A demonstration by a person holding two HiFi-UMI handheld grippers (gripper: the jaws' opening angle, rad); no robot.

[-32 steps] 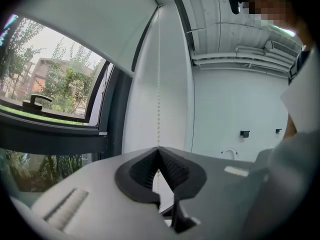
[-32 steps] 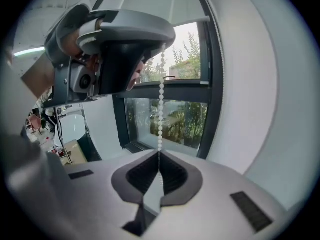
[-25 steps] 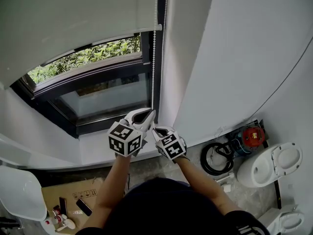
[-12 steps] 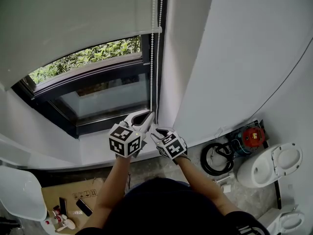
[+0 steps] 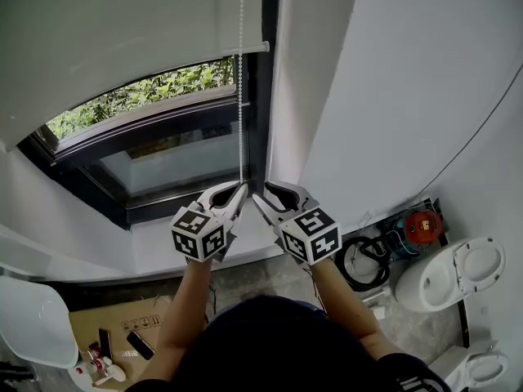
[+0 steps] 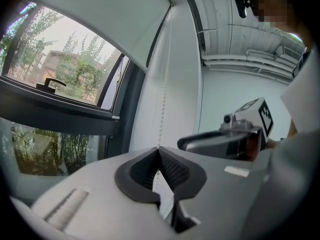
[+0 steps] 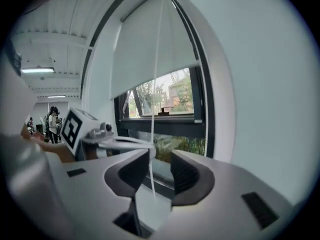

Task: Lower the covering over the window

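While the roller blind (image 5: 122, 39) is cut off by the top edge of the head view, its bottom bar is seen hanging across the upper part of the window (image 5: 163, 158), with trees and the lower pane left uncovered. The floor is partly hidden by the person's head (image 5: 278, 341); a toilet (image 5: 453, 276), a cardboard box (image 5: 122, 329) and a coiled hose (image 5: 359, 264) are seen around it. Near the window's right edge, the left gripper (image 5: 235, 193) is clamped tight on the bead cord (image 5: 241, 96). The right gripper (image 5: 265, 194) is held just beside it, jaws wide, having just been opening; the cord is seen running between them, not pinched.
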